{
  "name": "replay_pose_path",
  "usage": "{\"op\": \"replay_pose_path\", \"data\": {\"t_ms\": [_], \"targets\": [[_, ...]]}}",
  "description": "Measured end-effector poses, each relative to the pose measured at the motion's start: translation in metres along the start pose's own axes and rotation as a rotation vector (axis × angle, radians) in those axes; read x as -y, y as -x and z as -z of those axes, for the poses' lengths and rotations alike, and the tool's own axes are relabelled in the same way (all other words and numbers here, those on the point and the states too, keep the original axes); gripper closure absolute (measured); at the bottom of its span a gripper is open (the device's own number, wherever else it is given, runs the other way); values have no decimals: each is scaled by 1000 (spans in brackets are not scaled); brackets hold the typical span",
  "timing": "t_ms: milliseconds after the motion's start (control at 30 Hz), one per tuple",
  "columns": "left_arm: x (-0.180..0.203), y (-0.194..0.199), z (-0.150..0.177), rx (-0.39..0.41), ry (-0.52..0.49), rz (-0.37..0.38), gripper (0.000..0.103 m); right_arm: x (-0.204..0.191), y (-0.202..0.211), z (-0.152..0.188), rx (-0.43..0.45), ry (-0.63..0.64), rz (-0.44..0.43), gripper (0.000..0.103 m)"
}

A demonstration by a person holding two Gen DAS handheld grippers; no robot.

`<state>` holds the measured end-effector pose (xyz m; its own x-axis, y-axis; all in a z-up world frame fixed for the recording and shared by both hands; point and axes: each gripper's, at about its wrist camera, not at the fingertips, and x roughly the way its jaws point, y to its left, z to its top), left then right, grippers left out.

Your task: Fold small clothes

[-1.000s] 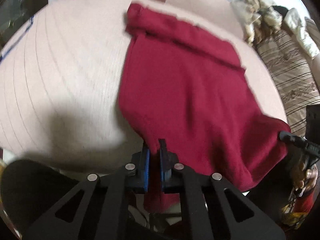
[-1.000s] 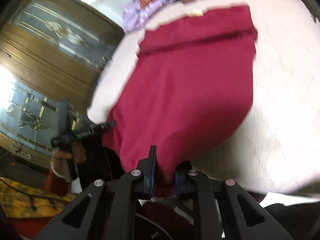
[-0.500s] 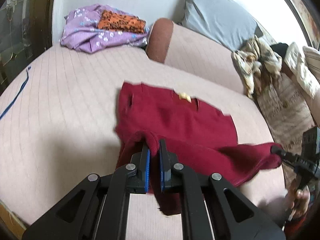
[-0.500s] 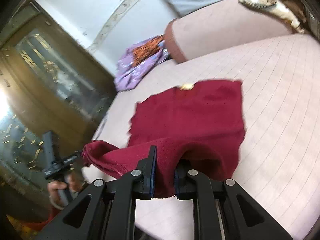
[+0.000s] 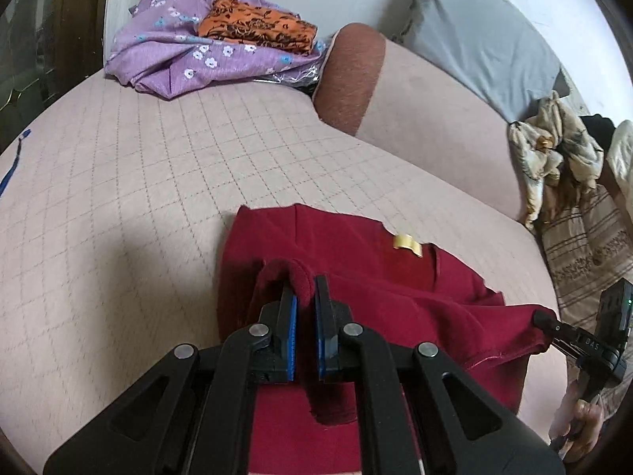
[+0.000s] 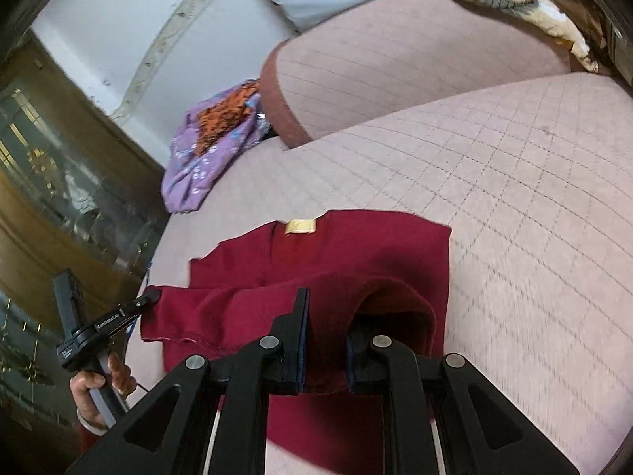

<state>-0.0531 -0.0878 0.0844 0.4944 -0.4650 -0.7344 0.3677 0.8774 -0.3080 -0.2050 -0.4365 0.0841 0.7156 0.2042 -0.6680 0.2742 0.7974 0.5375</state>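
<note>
A dark red garment (image 5: 368, 265) with a small yellow label (image 5: 407, 243) lies on the pink quilted bed (image 5: 138, 182). My left gripper (image 5: 304, 297) is shut on its near left corner and holds it raised over the garment. My right gripper (image 6: 326, 316) is shut on the near right corner, also raised, in the right wrist view over the red garment (image 6: 356, 245). The near edge hangs stretched between both grippers above the flat part. Each gripper shows in the other's view, the right gripper (image 5: 544, 318) and the left gripper (image 6: 148, 299).
A purple flowered cloth (image 5: 174, 59) with an orange patterned one (image 5: 253, 29) on top lies at the far left. A pink bolster (image 5: 415, 111) and grey pillow (image 5: 482, 43) lie behind. Crumpled cream cloth (image 5: 558, 154) and striped bedding (image 5: 585, 245) are at the right.
Both grippers have lifted the garment's near edge and carried it away from me toward the label end, so the cloth doubles over itself. Both grips have held.
</note>
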Motion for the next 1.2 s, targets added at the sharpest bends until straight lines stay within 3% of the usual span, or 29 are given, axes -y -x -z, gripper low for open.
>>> {"op": "replay_pose_path", "data": {"t_ms": [200, 367, 467, 500, 533, 600, 667, 767, 900, 1000, 1067, 1200], "targets": [[-1, -29, -9, -22, -9, -32, 98, 31, -48, -10, -52, -61, 38, 88], [-3, -40, -8, -45, -13, -20, 89, 37, -50, -13, -65, -83, 3, 74], [-5, -31, -10, -41, -9, 16, 74, 31, -23, -16, 7, -88, -10, 64], [-4, -24, -11, -24, -9, 16, 64, 27, -13, -15, 28, -83, 1, 58], [-4, -18, -11, 4, -13, -4, 43, 21, -3, -14, 47, -62, 23, 50], [-6, 2, -10, 113, -17, -64, 32, 11, 9, -11, 62, -14, 39, 48], [-8, 13, -10, 151, -21, -73, 32, 2, 18, -6, 72, 19, 18, 48], [-9, 9, -9, 122, -19, -68, 32, -7, 2, -4, 21, 58, 15, 48], [-7, -20, -4, 46, -56, -129, 32, -7, -51, -16, -37, 111, 123, 48], [-11, -46, 4, -30, -80, -201, 32, 13, -84, -36, -25, 66, 191, 50], [-16, -58, 5, -68, -78, -225, 32, 27, -110, -44, -75, 38, 221, 49], [-19, -54, 5, -58, -69, -219, 32, -3, -107, -50, -60, 112, 262, 48]]}}
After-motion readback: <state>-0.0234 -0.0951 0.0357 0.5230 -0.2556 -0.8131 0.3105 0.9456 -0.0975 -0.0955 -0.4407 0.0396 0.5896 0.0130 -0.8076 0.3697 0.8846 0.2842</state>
